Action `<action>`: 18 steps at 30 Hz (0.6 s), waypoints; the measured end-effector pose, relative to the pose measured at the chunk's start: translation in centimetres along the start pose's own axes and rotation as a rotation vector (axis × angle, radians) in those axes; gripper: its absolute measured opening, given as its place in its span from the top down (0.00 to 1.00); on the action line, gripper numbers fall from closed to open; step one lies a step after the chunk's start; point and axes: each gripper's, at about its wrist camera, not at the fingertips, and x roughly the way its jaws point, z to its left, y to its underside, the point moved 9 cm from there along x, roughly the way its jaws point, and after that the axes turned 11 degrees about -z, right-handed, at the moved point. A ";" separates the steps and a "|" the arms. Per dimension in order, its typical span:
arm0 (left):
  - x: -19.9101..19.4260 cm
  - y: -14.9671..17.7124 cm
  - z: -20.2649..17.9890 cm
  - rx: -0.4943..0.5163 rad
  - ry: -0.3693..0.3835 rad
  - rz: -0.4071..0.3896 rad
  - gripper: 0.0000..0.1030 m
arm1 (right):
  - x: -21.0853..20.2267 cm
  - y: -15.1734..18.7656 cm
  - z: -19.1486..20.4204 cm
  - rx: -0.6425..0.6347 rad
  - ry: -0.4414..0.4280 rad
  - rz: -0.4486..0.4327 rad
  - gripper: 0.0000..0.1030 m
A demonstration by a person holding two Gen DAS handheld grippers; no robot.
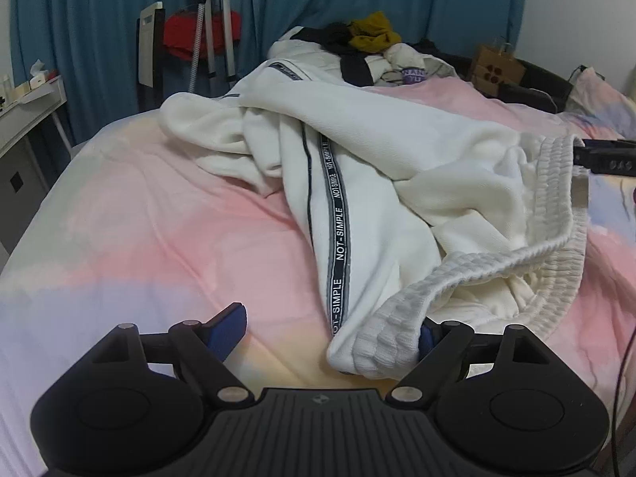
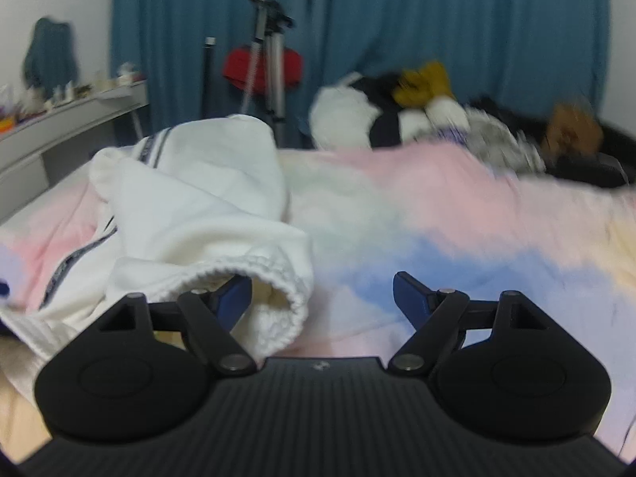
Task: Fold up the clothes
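Lying in a messy heap on the pastel bed sheet (image 1: 131, 214) are the white sweatpants (image 1: 377, 167), with a black stripe of words (image 1: 338, 238) running down one leg. The ribbed waistband (image 1: 497, 262) curls near the front of the bed, and one end of it droops over the right finger of the left gripper (image 1: 330, 330). That gripper stands wide open; the cloth only touches one finger, so it holds nothing yet. On the other side, the right gripper (image 2: 322, 298) is wide open too. Its left finger pokes just inside a gathered opening of the pants (image 2: 278, 302), maybe the waist or a cuff, I cannot tell which because that view is blurry. Nothing is pinched there either. The fold looks like it has not begun. Here is what could go wrong: if a gripper closes with only a thin edge of cloth, the pants may slip out when lifted. If it grabs two layers at once, the pants stay bunched and twisted. It might also pinch the sheet underneath and drag it. More clothes sit in a pile (image 1: 369, 39) at the far end, well apart
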 end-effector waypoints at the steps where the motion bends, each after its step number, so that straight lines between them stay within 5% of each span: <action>1: -0.1 -0.1 -0.2 0.003 0.001 0.000 0.19 | 0.2 0.0 0.3 -0.040 0.003 -0.009 0.27; 5: -0.4 0.0 -0.8 0.021 0.006 0.000 0.22 | 1.9 1.3 0.9 -0.223 0.065 0.005 0.29; 9: -0.4 0.4 -1.2 0.026 0.010 0.007 0.29 | 2.7 1.9 1.1 -0.228 0.086 0.012 0.34; 12: -0.5 0.1 -1.1 0.012 0.027 -0.008 0.48 | 2.7 2.0 1.5 -0.200 0.080 0.021 0.43; 14: -0.7 -0.2 -1.2 -0.018 0.052 -0.020 0.76 | 2.6 2.1 2.0 -0.175 0.067 0.031 0.62; 18: -1.3 -1.6 -0.2 -0.071 0.021 -0.086 0.83 | 1.8 2.4 2.8 -0.121 0.065 0.054 0.78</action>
